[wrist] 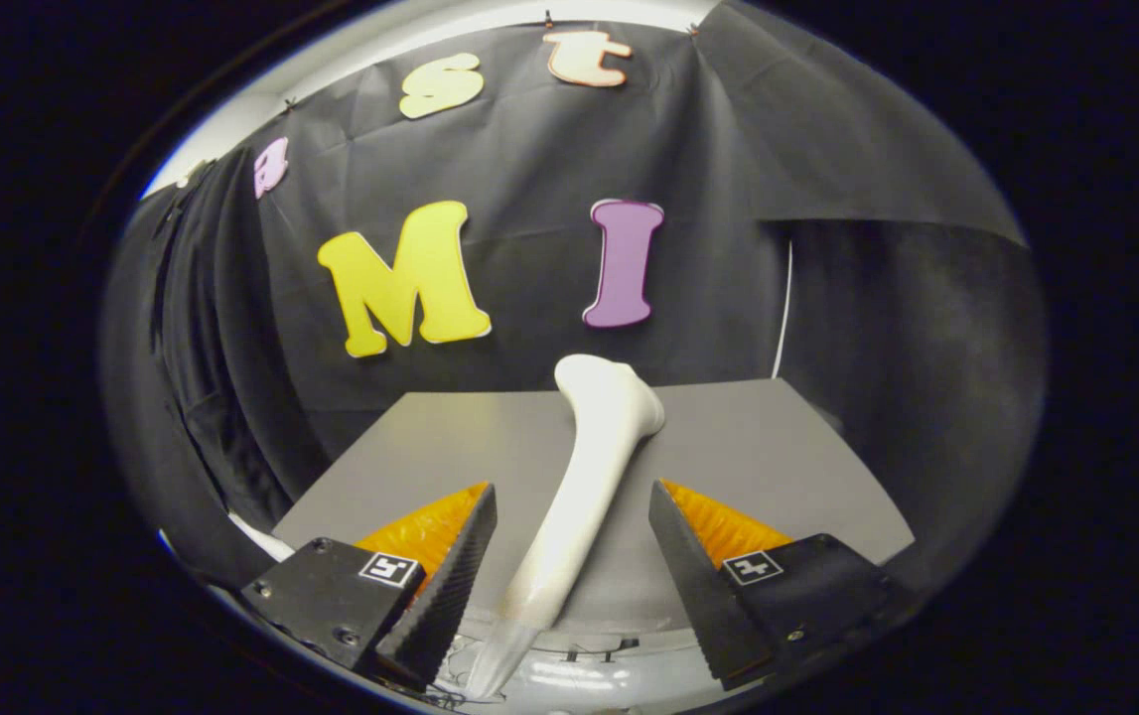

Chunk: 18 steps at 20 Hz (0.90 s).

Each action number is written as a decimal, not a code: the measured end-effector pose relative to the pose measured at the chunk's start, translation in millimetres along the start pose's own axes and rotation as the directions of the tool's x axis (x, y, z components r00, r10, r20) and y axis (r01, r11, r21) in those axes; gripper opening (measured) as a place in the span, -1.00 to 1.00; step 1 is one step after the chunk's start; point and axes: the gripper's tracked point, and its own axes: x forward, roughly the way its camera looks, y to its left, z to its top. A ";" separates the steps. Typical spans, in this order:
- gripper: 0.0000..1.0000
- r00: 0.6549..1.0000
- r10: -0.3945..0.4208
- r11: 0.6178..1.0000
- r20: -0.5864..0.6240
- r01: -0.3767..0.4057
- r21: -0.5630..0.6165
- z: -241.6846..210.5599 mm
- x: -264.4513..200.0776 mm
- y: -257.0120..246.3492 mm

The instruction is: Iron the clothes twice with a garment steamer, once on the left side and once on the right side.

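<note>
A white garment steamer (601, 427) lies on a flat grey surface (778, 467), whether cloth or tabletop I cannot tell. Its slim handle runs back between my fingers and its broader head (611, 389) points away toward the black wall. My gripper (571, 487) is open, one finger on each side of the handle, with a visible gap on both sides. The near end of the handle passes under the fingers' base.
Black cloth walls close the booth behind and on both sides of the grey surface. A thin white cord (785, 308) hangs down the wall at the back right. A glossy white ledge (589, 680) lies just below the fingers.
</note>
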 end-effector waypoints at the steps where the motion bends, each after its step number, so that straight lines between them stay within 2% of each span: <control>1: 0.93 1.000 0.007 1.000 -0.029 -0.007 0.010 -1.4 11.6 -1.5; 3: 0.90 0.996 0.027 0.999 -0.079 -0.024 0.041 -9.1 26.2 -2.4; 6: 0.55 0.989 0.060 0.995 -0.133 -0.049 0.083 -20.0 40.2 -0.7; 7: 0.52 0.987 0.069 0.993 -0.146 -0.054 0.103 -23.0 43.8 -1.5; 8: 0.37 0.983 0.088 0.989 -0.162 -0.066 0.133 -25.6 46.0 0.7; 10: 0.21 0.983 0.082 0.986 -0.167 -0.056 0.156 -22.9 49.6 0.4; 12: 0.14 0.982 0.098 0.977 -0.161 -0.064 0.202 -22.1 50.7 2.1; 15: -0.07 0.972 0.184 0.948 -0.147 -0.136 0.286 -19.3 47.1 10.1; 16: -0.17 0.972 0.194 0.945 -0.133 -0.149 0.291 -16.7 47.9 11.9; 18: -0.25 0.978 0.189 0.948 -0.092 -0.157 0.276 -12.5 45.2 14.2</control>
